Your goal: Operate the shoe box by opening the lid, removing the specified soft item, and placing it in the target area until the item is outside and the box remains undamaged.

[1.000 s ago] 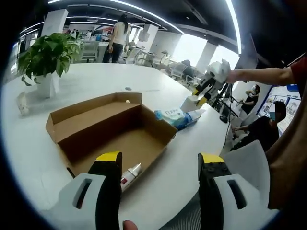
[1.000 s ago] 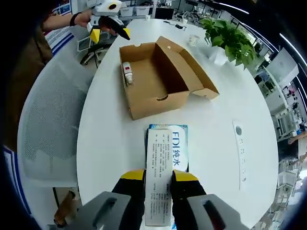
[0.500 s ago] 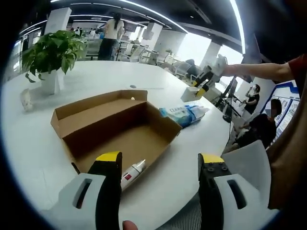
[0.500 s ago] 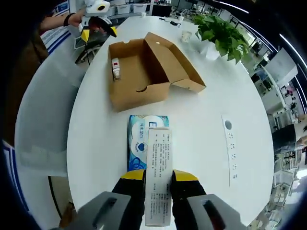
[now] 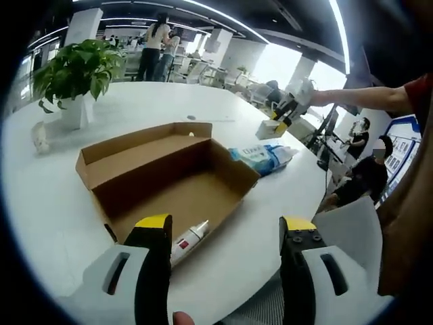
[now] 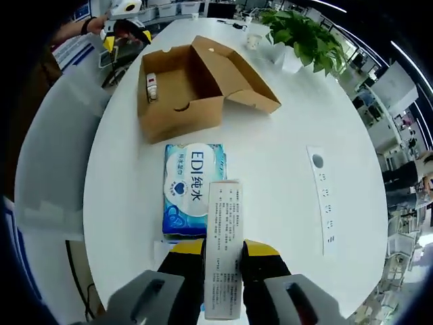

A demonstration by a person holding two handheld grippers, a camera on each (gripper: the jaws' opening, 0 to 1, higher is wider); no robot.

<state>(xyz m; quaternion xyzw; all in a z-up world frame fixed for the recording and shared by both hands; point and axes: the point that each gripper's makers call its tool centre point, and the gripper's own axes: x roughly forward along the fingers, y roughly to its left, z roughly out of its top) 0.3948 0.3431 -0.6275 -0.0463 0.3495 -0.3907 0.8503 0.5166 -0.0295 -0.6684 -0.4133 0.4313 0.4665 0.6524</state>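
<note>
One cardboard shoe box (image 6: pixel 181 101) stands open on the white tabletop (image 6: pixel 270 176), its lid (image 6: pixel 233 71) folded back and resting on the surface beside it. Inside the box lies one small white tube (image 5: pixel 187 242) with a red mark, against the wall nearest the left hand-held gripper (image 5: pixel 224 227). One soft pack of wipes (image 6: pixel 191 189), blue and white with printed characters, lies flat on the tabletop just outside the box, near its short end.

The right hand-held gripper (image 6: pixel 223 248) has its jaws closed on one white card (image 6: pixel 224 244) covered in fine print; the card sticks out forward over the near edge of the wipes pack. The left hand-held gripper hangs with its two yellow-tipped jaws wide apart and nothing between them, at the tabletop's edge near the box.

One potted green plant (image 5: pixel 73 71) in a white pot stands beyond the box, with a small crumpled white item (image 5: pixel 40 135) near it. A long grey strip with a round insert (image 6: pixel 321 196) is set into the tabletop to one side. One mesh-backed chair (image 5: pixel 345 227) sits at the table edge.

The room is a large open office with ceiling light strips (image 5: pixel 223 13), white pillars (image 5: pixel 82 26) and desks; several people stand or sit in the background.
</note>
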